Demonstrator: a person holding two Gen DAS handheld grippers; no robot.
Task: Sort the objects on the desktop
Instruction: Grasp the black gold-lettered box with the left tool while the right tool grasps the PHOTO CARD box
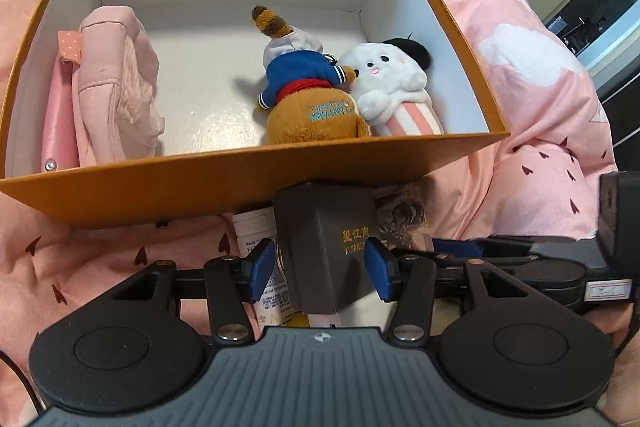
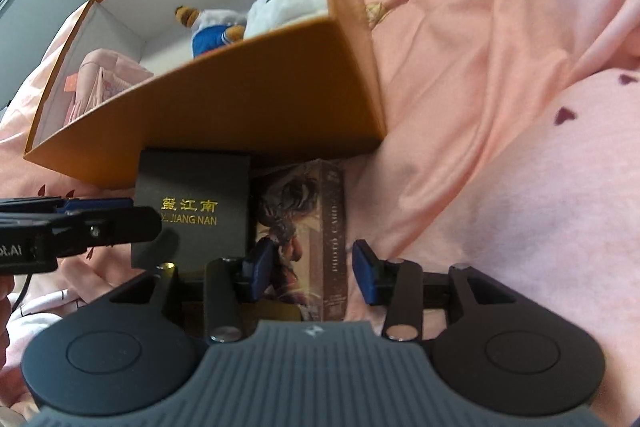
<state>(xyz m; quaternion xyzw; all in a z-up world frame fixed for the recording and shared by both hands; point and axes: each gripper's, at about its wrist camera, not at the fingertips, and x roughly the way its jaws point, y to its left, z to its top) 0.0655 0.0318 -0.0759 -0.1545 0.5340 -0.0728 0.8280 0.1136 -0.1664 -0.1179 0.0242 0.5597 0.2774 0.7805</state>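
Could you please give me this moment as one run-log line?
left tool: open around black box | right tool: open around photo card box | orange box: two plush toys, pink pouch inside

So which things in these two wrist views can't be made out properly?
- White printed bottle: left wrist view, mostly hidden behind the black gold-lettered box and a blue finger pad.
- Illustrated photo-card box: lower end hidden by the right gripper body.
- Whether either gripper's pads press its box: unclear in both views.
- Pink fabric pouch: contents unseen.
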